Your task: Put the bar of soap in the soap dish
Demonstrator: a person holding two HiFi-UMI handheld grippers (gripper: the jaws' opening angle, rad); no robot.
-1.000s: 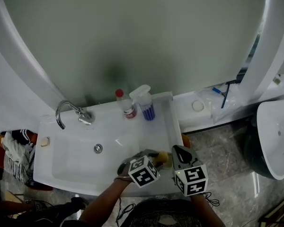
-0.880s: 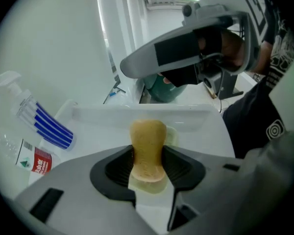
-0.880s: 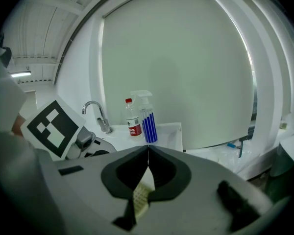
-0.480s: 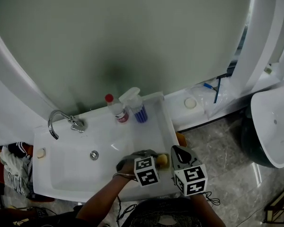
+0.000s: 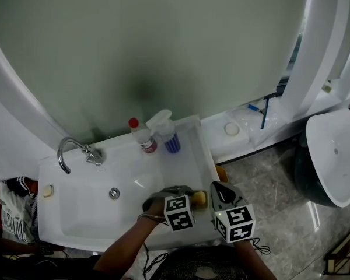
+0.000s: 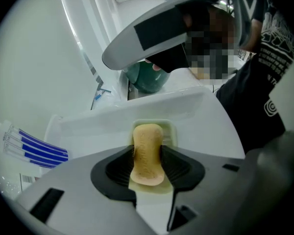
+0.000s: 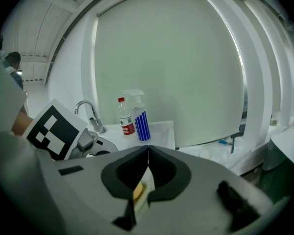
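Note:
A tan bar of soap [image 6: 147, 153] stands on edge between the jaws of my left gripper [image 6: 147, 156], which is shut on it. Right under and behind it sits the pale soap dish [image 6: 170, 129] on the washbasin's right ledge; whether the soap touches the dish I cannot tell. In the head view the soap [image 5: 200, 198] shows just past the left gripper [image 5: 192, 200]. My right gripper [image 5: 217, 186] hovers close on the right. Its jaws meet with nothing between them [image 7: 148, 153], and the soap [image 7: 138, 190] peeks through the gap below.
The white washbasin [image 5: 205, 156] has a chrome faucet [image 5: 70, 150] at the back left and a drain [image 5: 114, 193]. A red-capped bottle [image 5: 141, 136] and a blue spray bottle [image 5: 166, 132] stand at the back. A white fixture [image 5: 335, 156] stands on the floor at the right.
The head view has shifted a little. The left gripper keeps its hold on the soap near the basin's right ledge, and the right gripper stays beside it.

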